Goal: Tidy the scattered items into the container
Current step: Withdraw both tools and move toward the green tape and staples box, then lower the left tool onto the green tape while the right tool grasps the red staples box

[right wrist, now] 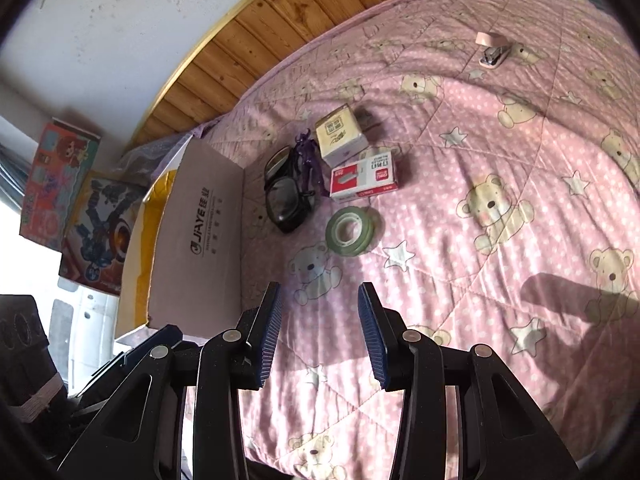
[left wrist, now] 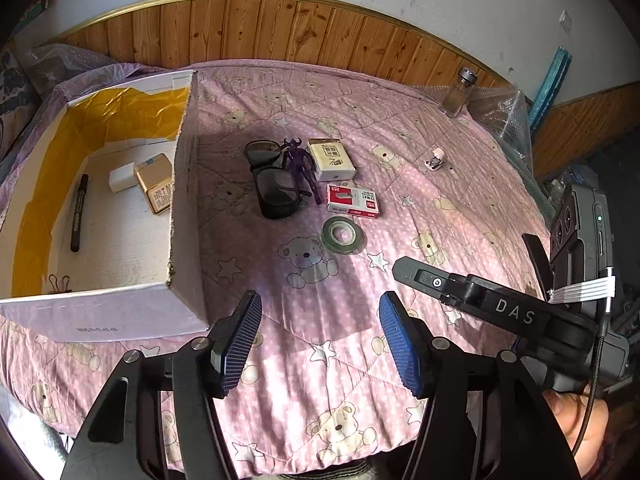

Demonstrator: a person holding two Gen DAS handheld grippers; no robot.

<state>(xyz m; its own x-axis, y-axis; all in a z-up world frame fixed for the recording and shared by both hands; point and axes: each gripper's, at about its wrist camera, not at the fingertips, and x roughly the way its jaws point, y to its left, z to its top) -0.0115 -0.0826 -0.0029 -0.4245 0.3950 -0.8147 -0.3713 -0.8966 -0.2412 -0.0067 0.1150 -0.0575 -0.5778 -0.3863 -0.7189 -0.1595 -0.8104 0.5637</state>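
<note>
Claws come first in both views: the left claw (left wrist: 320,340) and the right claw (right wrist: 318,332) each hang wide apart over the pink bear-print quilt (left wrist: 460,220) on the bed, gripping nothing. Nearest ahead lies the green tape roll (right wrist: 349,231), flat on the quilt and clear of its neighbours, so it looks the likely next pick. A good grasp would drop one finger through the hole and one outside the rim, pressing lightly since the quilt gives. Just beyond sit the red staple box (right wrist: 365,174), the dark glasses (left wrist: 271,178) with a purple figurine (left wrist: 298,160) lying against them, and a cream box (left wrist: 331,159); these crowd each other, so a careless reach could drag one along. To the left stands the cardboard box (left wrist: 184,200), already holding a pen (left wrist: 79,212), a gold tin (left wrist: 154,186) and a white block (left wrist: 122,178); its tall wall must be cleared. Farther off rest a small pink stapler (right wrist: 493,53) and a glass jar (left wrist: 458,92).
</note>
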